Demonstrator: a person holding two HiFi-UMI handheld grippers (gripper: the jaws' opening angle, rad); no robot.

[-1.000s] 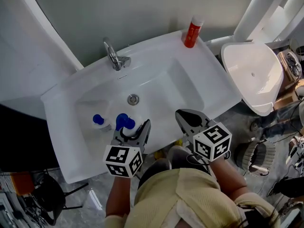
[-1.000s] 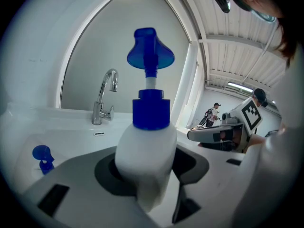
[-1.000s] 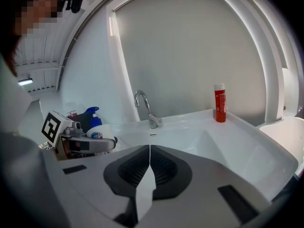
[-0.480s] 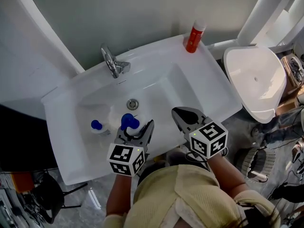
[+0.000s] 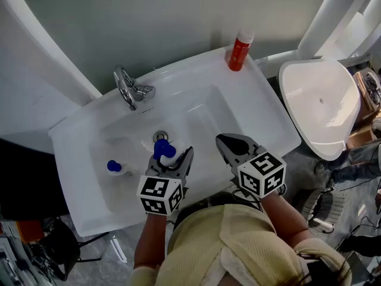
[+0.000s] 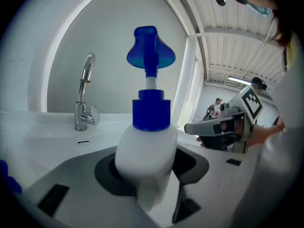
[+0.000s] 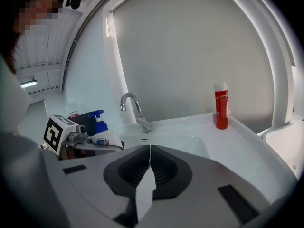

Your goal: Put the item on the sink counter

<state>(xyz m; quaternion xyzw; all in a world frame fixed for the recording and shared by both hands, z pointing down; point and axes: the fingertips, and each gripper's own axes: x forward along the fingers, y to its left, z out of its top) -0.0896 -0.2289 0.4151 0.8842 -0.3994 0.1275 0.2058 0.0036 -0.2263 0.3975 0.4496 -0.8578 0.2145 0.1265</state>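
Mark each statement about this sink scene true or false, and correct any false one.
1. The left gripper grips a white pump bottle with a blue pump head. True.
2. The right gripper holds the red bottle. False: its jaws are together with nothing between them, and the red bottle stands on the sink counter, at a back corner.
3. A chrome faucet stands at the back of the sink. True.
4. A blue-capped bottle stands beside the red bottle. False: it sits in the basin, towards the left.
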